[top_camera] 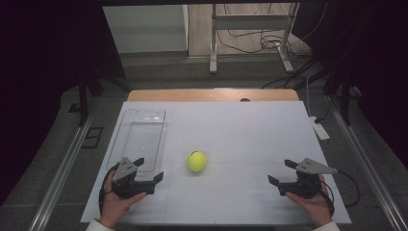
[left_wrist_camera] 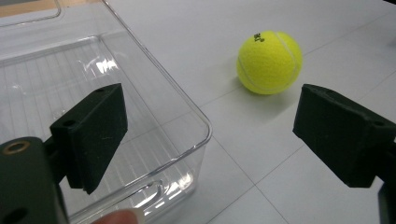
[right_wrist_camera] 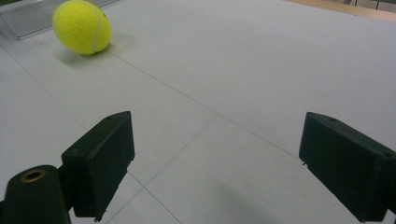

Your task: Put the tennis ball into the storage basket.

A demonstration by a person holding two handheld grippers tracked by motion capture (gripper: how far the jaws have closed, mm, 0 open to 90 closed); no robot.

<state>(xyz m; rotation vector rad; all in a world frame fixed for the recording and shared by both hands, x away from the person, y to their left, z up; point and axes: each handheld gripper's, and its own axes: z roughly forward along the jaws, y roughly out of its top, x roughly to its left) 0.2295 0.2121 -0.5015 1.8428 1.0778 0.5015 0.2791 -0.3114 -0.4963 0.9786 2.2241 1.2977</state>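
Looking down from the high view, the fuzzy yellow-green tennis ball point(top_camera: 197, 160) sits on the pale grey tabletop point(top_camera: 240, 130), about midway between the two hands and just right of the clear rectangular plastic tray point(top_camera: 142, 137), apart from it. The left gripper point(top_camera: 148, 169) rests near the tray's near end with its jaws apart and nothing between them; the right gripper point(top_camera: 281, 172) lies well off to the right, its jaws likewise spread and empty. Most of both forearms is cut off by the bottom edge, and the surroundings beyond the tabletop are too dark to read.

From the left gripper view, the tennis ball point(left_wrist_camera: 269, 62) lies ahead between the two black jaws, well short of contact, with the tray's rounded corner point(left_wrist_camera: 201, 135) close by on the left. It should be light, slightly springy and felt-covered, so the pads ought to bite well; being round, it will likely roll if nudged off-centre. Taking it across its widest middle, with the jaws level on either side, looks safest. The small black print on top is too small to read, and the tray's far end runs out of frame.

From the right gripper view, the tennis ball point(right_wrist_camera: 82, 26) shows far off at the upper left, beside a cut-off sliver of the tray point(right_wrist_camera: 28, 18). Whether they touch cannot be told from this angle.
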